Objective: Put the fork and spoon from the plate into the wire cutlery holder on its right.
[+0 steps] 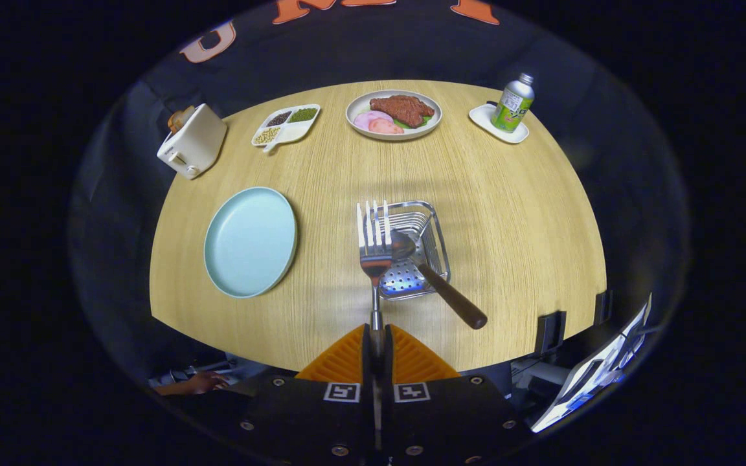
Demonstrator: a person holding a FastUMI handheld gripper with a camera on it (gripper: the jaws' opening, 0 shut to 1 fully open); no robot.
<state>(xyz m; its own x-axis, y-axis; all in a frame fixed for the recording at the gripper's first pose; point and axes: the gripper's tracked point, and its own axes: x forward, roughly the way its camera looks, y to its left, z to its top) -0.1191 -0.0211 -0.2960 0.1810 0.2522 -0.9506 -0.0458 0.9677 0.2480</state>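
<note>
My gripper (pixel 376 336) is shut on the metal neck of a fork (pixel 373 243), whose tines point away from me and hang over the left rim of the wire cutlery holder (pixel 434 239). A spoon (pixel 441 288) with a brown wooden handle stands tilted inside the holder, its bowl near the fork's head and its handle leaning out toward the table's near right. The pale blue plate (pixel 251 241) lies bare to the left of the holder.
At the far side of the wooden table (pixel 509 213) stand a white toaster (pixel 193 141), a divided dish of beans (pixel 285 125), a plate of meat (pixel 394 114) and a green can on a white coaster (pixel 512 107). A person's hand (pixel 195 383) shows below the near edge.
</note>
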